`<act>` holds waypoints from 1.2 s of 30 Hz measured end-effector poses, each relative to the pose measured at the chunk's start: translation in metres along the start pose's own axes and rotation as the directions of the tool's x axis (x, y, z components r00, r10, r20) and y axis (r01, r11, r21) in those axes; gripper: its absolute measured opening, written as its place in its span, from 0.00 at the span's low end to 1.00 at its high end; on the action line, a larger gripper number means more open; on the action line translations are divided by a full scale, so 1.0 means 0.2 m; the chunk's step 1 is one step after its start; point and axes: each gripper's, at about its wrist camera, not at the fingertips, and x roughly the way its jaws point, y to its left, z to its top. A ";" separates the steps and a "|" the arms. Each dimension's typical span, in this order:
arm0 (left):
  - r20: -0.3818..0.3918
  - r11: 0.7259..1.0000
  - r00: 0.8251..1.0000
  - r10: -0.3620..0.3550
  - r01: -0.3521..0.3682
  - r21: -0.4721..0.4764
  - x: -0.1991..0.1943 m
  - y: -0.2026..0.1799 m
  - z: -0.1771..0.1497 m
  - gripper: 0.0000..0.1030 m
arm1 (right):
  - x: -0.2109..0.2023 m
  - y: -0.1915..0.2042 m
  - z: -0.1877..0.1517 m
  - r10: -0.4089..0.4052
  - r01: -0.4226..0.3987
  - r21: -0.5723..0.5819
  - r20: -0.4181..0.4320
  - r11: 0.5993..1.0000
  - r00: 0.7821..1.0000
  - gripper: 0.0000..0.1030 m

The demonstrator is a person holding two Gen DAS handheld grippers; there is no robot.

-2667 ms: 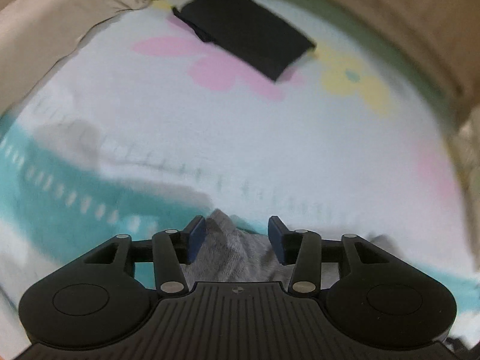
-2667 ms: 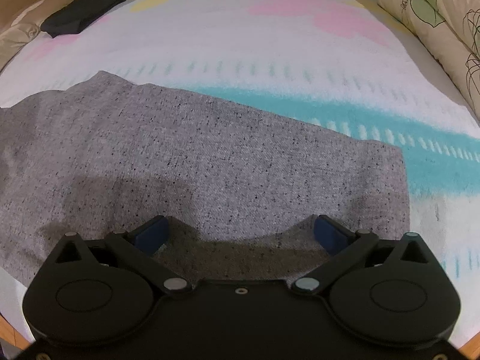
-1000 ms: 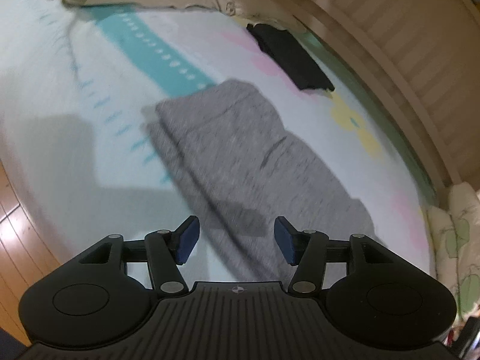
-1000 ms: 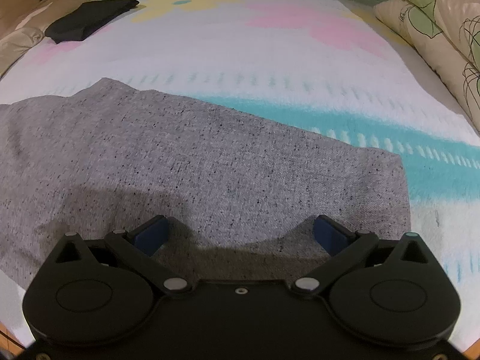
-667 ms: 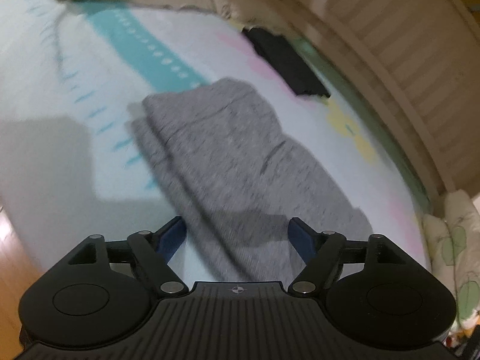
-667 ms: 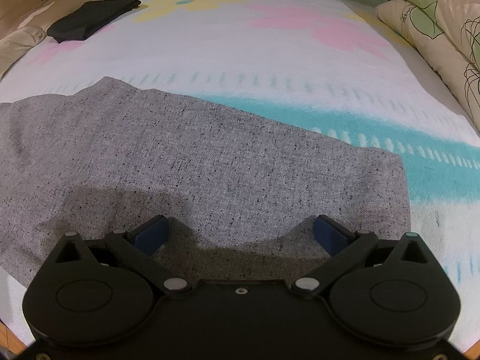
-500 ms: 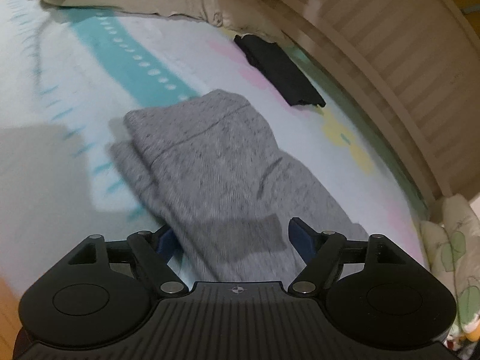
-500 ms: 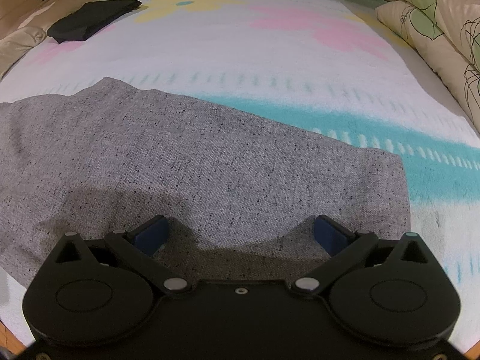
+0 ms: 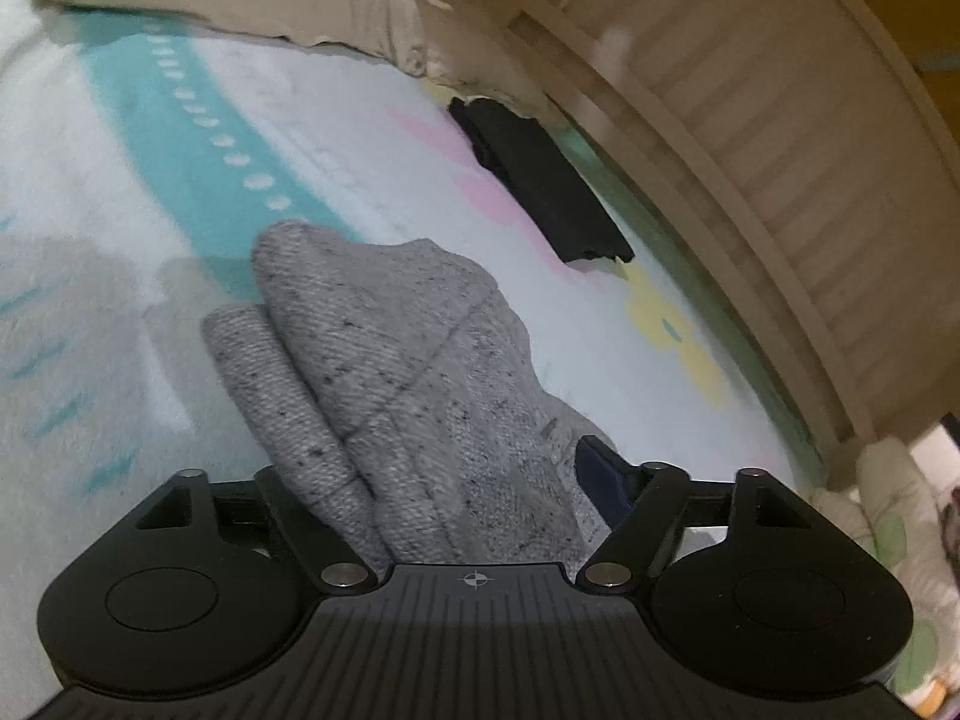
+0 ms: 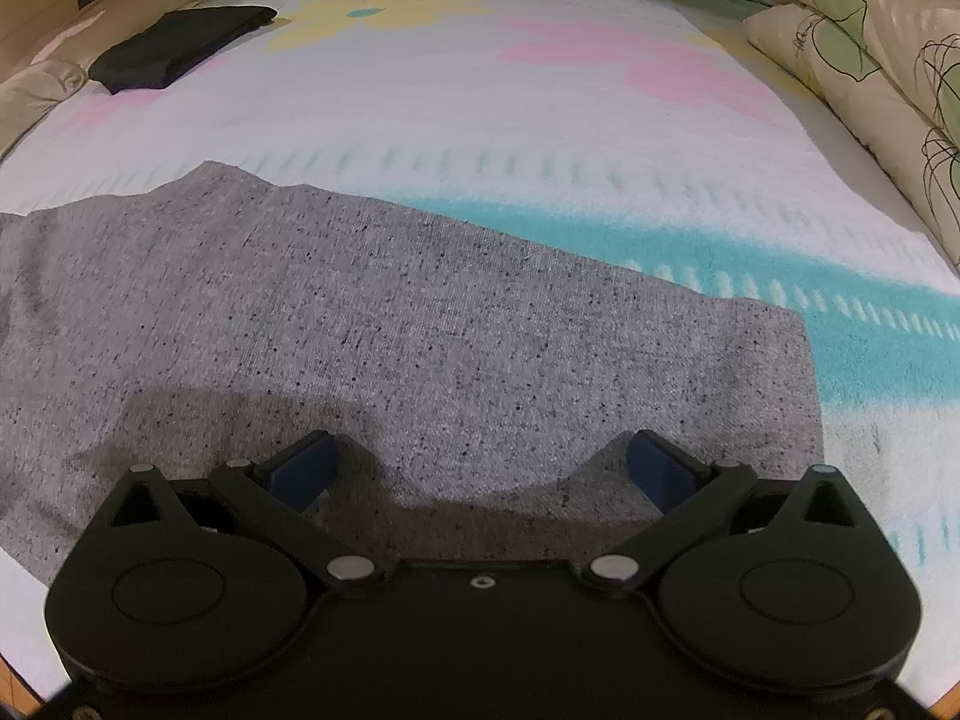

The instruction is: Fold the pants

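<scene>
The gray speckled pants (image 9: 396,372) lie on the bed (image 9: 108,192), folded along their length, one layer stacked a little off the other at the waist end. A thin seam line crosses the upper layer. The left claw (image 9: 432,480) has just been closing a little, yet stands spread with the cloth bunched between its fingers; the left pad is hidden behind the fabric, so I cannot tell if the pads press.

From the right wrist view, the pants (image 10: 384,324) lie flat and smooth, their straight cut end at the right. The right claw (image 10: 480,468) stands spread wide just above them. Beyond them the bed (image 10: 480,120) is free up to a dark folded garment (image 10: 180,45) far left and pillows (image 10: 870,60) at right.
</scene>
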 end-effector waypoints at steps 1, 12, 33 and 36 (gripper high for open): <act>-0.006 1.000 1.000 0.006 -0.006 -0.003 0.00 0.01 0.00 0.47 | 0.00 0.00 0.00 0.000 0.000 0.002 -0.001 1.000 1.000 1.00; 0.021 0.997 0.999 0.038 -0.039 0.065 -0.08 -0.06 -0.01 0.28 | -0.15 0.11 0.08 0.075 -0.071 -0.050 0.089 0.996 0.993 0.99; 0.140 0.841 0.980 -0.142 0.045 0.539 -0.45 -0.67 -0.10 0.26 | -0.12 0.04 0.08 0.139 -0.139 0.018 0.013 0.990 0.990 0.99; 0.118 0.743 0.969 -0.219 0.087 0.664 -0.51 -0.90 -0.24 0.26 | -0.09 -0.07 0.07 0.100 -0.098 0.089 -0.027 0.991 0.995 0.99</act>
